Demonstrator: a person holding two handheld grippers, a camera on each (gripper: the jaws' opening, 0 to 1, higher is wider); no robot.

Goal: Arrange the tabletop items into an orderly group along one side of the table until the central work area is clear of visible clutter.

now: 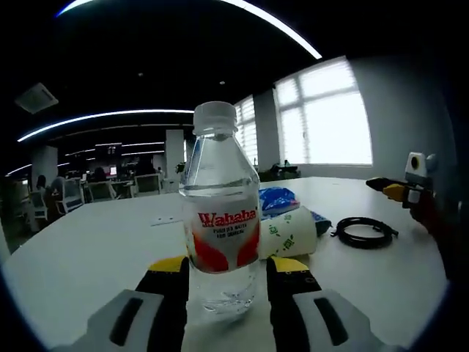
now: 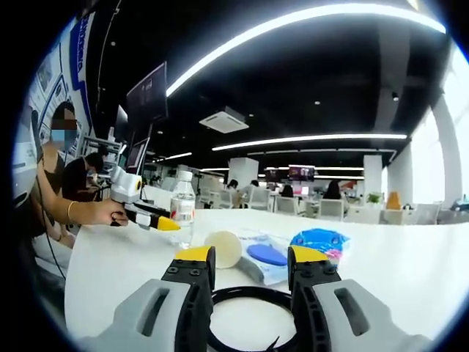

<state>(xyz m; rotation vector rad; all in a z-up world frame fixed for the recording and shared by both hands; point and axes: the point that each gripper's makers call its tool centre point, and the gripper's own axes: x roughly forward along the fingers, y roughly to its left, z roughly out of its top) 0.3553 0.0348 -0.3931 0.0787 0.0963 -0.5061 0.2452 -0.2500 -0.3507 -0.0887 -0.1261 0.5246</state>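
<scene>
A clear Wahaha water bottle (image 1: 220,220) with a white cap stands upright on the white table (image 1: 95,235). My left gripper (image 1: 227,275) is open, its yellow-tipped jaws close on either side of the bottle's base. In the right gripper view the bottle (image 2: 182,209) stands beside the left gripper (image 2: 157,218), held in a person's hand. My right gripper (image 2: 251,268) is open over a black cable coil (image 2: 249,312) lying between its jaws. It also shows at the right edge of the left gripper view (image 1: 396,189), beyond the coil (image 1: 364,232).
A white paper cup (image 1: 289,233) (image 2: 223,248) lies on its side behind the bottle. A blue packet (image 1: 277,198) (image 2: 319,240) and a clear bag with a blue disc (image 2: 267,255) lie next to it. Office desks, chairs and people fill the background.
</scene>
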